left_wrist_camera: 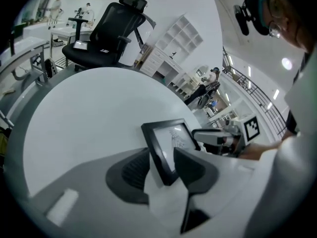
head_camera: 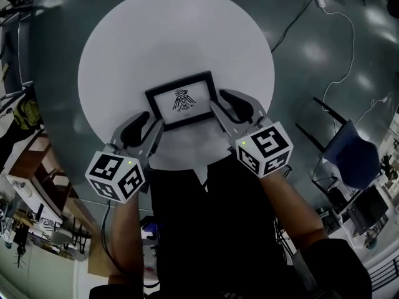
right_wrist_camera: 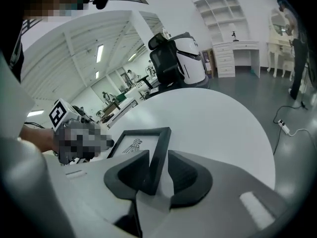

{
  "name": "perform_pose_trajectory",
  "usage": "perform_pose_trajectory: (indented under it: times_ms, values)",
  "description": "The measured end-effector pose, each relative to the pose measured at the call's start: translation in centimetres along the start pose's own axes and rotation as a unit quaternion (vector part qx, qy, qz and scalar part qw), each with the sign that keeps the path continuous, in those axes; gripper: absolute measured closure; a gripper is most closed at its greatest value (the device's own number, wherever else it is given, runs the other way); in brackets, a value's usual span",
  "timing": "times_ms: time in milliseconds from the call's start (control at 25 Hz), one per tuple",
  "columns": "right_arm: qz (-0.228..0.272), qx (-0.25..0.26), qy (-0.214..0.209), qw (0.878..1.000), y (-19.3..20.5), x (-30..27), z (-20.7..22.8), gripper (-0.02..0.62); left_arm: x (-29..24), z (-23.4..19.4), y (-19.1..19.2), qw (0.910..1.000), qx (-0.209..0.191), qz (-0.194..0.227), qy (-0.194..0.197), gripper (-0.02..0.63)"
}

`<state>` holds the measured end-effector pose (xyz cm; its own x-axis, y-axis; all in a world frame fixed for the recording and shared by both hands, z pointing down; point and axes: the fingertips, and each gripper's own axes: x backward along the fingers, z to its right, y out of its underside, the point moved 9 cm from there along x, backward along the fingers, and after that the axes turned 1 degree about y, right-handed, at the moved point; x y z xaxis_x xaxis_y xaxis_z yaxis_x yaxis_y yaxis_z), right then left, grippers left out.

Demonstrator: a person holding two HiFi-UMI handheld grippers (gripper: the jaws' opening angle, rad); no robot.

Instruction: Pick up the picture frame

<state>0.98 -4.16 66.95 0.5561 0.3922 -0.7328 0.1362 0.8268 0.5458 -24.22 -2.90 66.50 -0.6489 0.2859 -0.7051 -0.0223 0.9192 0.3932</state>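
A black picture frame (head_camera: 182, 100) with a bird drawing lies on the round white table (head_camera: 124, 55), near its front edge. My left gripper (head_camera: 148, 124) is at the frame's left end. In the left gripper view its jaws stand apart around the picture frame's (left_wrist_camera: 166, 143) short edge, the left gripper (left_wrist_camera: 161, 162) open with a gap at the outer pad. My right gripper (head_camera: 227, 106) is at the frame's right end. In the right gripper view the right gripper (right_wrist_camera: 157, 165) is open too, the picture frame's (right_wrist_camera: 143, 143) edge between its jaws with a gap at the right-hand pad.
The table (left_wrist_camera: 89, 113) stands on a dark grey floor. A black office chair (left_wrist_camera: 106, 31) is beyond its far side. A white cable (head_camera: 336, 48) runs over the floor at the right, near a blue chair (head_camera: 352, 154). Cluttered shelving (head_camera: 37, 185) stands at the left.
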Motion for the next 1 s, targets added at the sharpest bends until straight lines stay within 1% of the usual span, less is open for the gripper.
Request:
perform_pose_trajectory:
  times_ms: [120, 240, 400, 480, 640, 800, 840, 1000]
  values:
    - [-0.007, 0.003, 0.002, 1.000, 0.1, -0.3, -0.1, 0.486, -0.6, 0.1, 0.1, 1.0000, 0.000, -0.003, -0.001, 0.456]
    - [-0.010, 0.017, 0.006, 1.000, 0.2, -0.4, -0.3, 0.486, -0.9, 0.1, 0.1, 1.0000, 0.005, -0.006, 0.000, 0.459]
    - [-0.011, 0.014, 0.007, 1.000, 0.1, -0.8, -0.4, 0.502, -1.1, 0.0, -0.1, 0.9999, 0.016, -0.006, 0.000, 0.462]
    - [-0.011, 0.014, 0.009, 1.000, 0.2, -0.9, -0.6, 0.503, -1.2, 0.0, 0.0, 0.9999, 0.014, -0.008, -0.004, 0.462]
    - [-0.009, 0.012, 0.012, 1.000, 0.5, -1.0, -0.7, 0.506, -1.3, -0.1, 0.3, 0.9997, 0.013, -0.014, -0.012, 0.471]
    - [-0.008, 0.012, 0.014, 1.000, 0.5, -0.9, -0.7, 0.506, -1.4, -0.1, 0.2, 0.9996, 0.012, -0.014, -0.024, 0.494]
    - [-0.008, 0.012, 0.015, 1.000, 0.5, -0.9, -0.7, 0.506, -1.4, -0.2, 0.3, 0.9996, 0.010, -0.012, -0.025, 0.505]
    - [-0.006, 0.012, 0.018, 1.000, 0.4, -0.8, -0.6, 0.506, -1.5, -0.2, 0.2, 0.9997, 0.011, -0.008, -0.021, 0.508]
